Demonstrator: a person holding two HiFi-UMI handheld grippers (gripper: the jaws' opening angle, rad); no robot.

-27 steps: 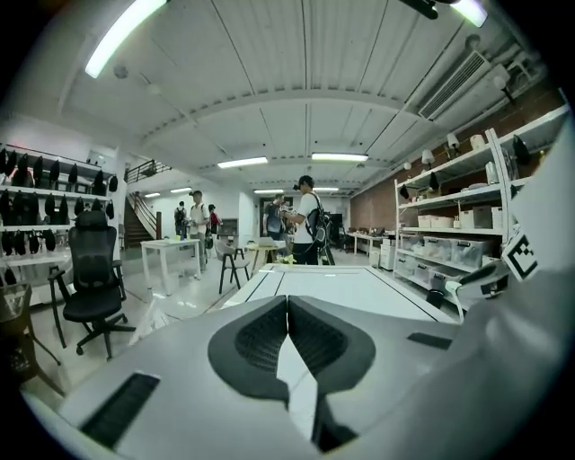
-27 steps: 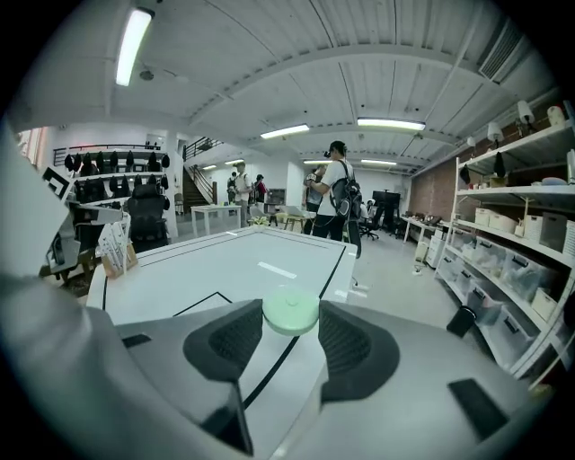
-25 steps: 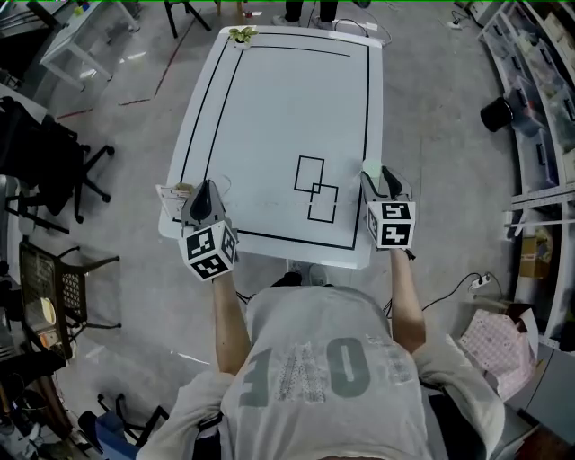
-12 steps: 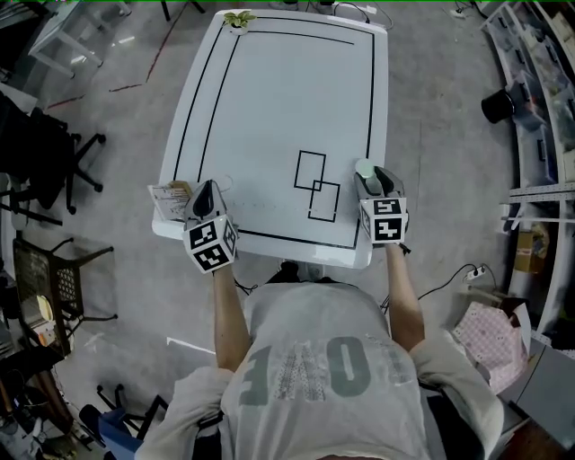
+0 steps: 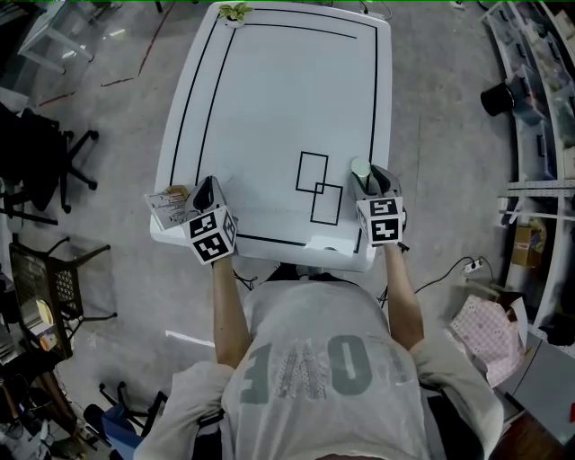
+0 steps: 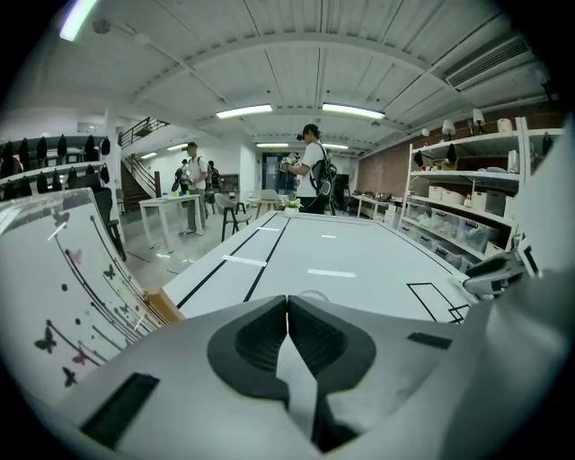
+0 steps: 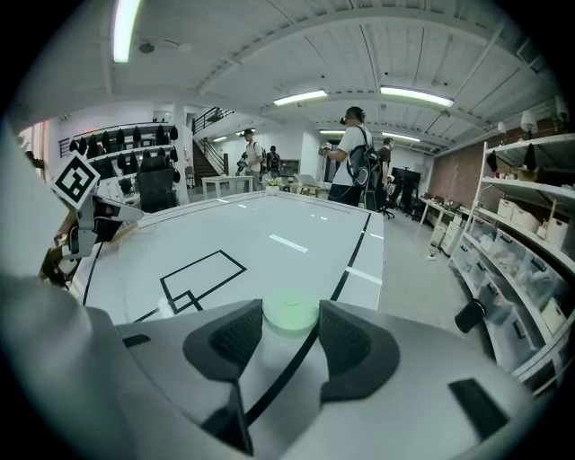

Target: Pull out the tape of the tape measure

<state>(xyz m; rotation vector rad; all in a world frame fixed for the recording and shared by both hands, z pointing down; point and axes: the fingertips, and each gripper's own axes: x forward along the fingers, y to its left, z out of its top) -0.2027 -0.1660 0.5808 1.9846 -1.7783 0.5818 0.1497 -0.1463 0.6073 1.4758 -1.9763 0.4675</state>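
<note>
Holds the tape measure (image 7: 289, 316) at the tips of the right gripper (image 5: 368, 175), jaws fairly wide and, as far as can be judged, closed against the sides of the pale green disc. Sets that disc flat face up over the black line (image 5: 374, 108) near the right edge of the table (image 5: 287, 90), just right of the two drawn squares (image 5: 316, 187); cannot tell whether resting on the surface or just above it. Shows the left gripper (image 6: 287, 301) pinched fully shut on nothing, low over the near left corner, just beside a printed card (image 5: 167, 203) at the left edge. Puts the tape measure well to the right of those shut jaws, across the near end of the table and about level with them. Offers no long axis on a round case, and no sight of the tab or slot in any view, so no telling yet which way the tape would run out. Seems to call for the left gripper to open and cross rightward to the tab, the right one being already on the case. Leaves bare tabletop between the two grippers and a long clear stretch ahead, up to a small plant (image 5: 235, 11) at the far end. Allows little margin on the right and near sides, with both edges close to the case.
</note>
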